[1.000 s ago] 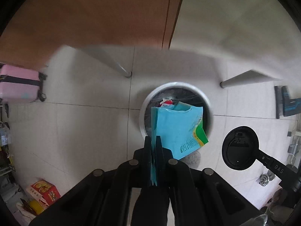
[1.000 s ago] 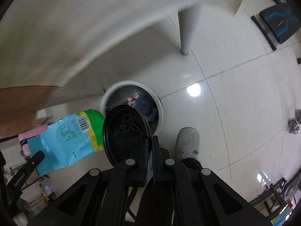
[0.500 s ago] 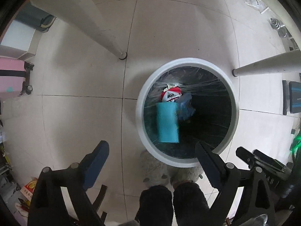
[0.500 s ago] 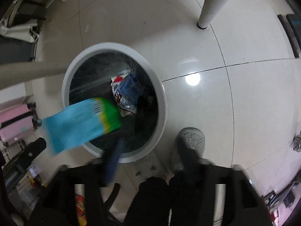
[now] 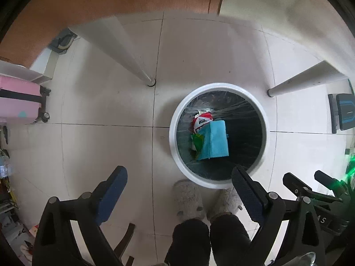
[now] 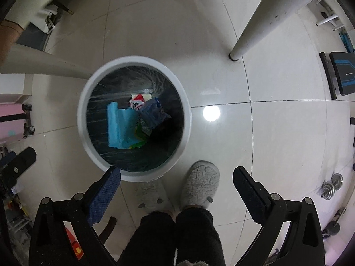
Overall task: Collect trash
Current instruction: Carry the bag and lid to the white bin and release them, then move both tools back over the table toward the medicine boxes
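A round white trash bin (image 5: 175,137) with a black liner stands on the tiled floor; it also shows in the right wrist view (image 6: 186,119). Inside lie a light-blue and green snack bag (image 5: 216,143) (image 6: 121,125), a red and white wrapper (image 5: 200,120) (image 6: 137,102) and a dark blue packet (image 6: 154,113). My left gripper (image 5: 179,188) is open and empty above the floor near the bin's front rim. My right gripper (image 6: 176,180) is open and empty above the bin's front edge.
White table legs (image 5: 133,64) (image 6: 248,33) stand near the bin. The person's grey slippers (image 6: 199,184) are right in front of it. A pink suitcase (image 5: 20,99) is at the left. Dumbbell plates (image 6: 331,186) and a black-blue bench (image 6: 341,75) lie at the right.
One second ago my left gripper held the blue bag and my right held a black lid. Both have opened; the bag has dropped into the bin and the lid is out of my grip.
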